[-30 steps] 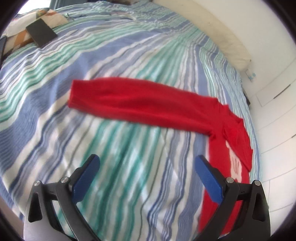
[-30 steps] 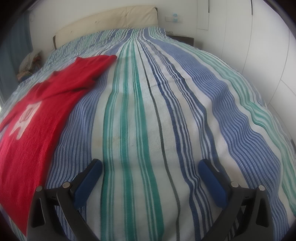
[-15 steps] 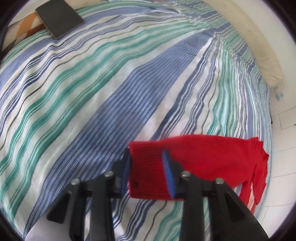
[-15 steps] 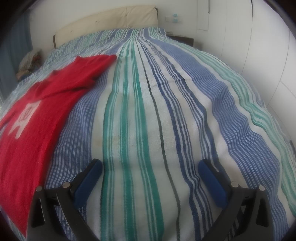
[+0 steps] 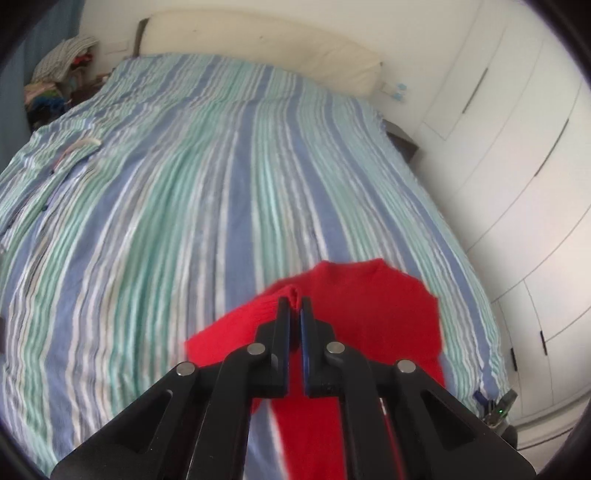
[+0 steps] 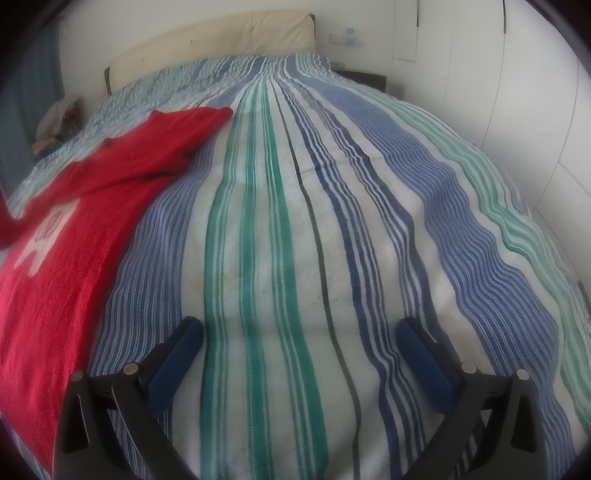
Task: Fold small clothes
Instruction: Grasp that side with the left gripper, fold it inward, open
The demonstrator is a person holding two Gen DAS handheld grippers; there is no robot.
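Striped bedspread is carrying a red sweater along its left side.
Left gripper is pinching what looks like a sleeve cuff, blurred; right gripper is hovering spread wide over bare stripes.

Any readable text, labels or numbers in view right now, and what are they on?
No readable text in either view.
Red sweater: a white motif on its front with a faint red emblem inside; too blurred to tell whether it holds letters.
Wall plate beside the headboard: small blue marks, too small to read.
Striped bedspread: stripes only, no print.
Left gripper, shut on the sweater's cuff, and right gripper, open: no markings visible.
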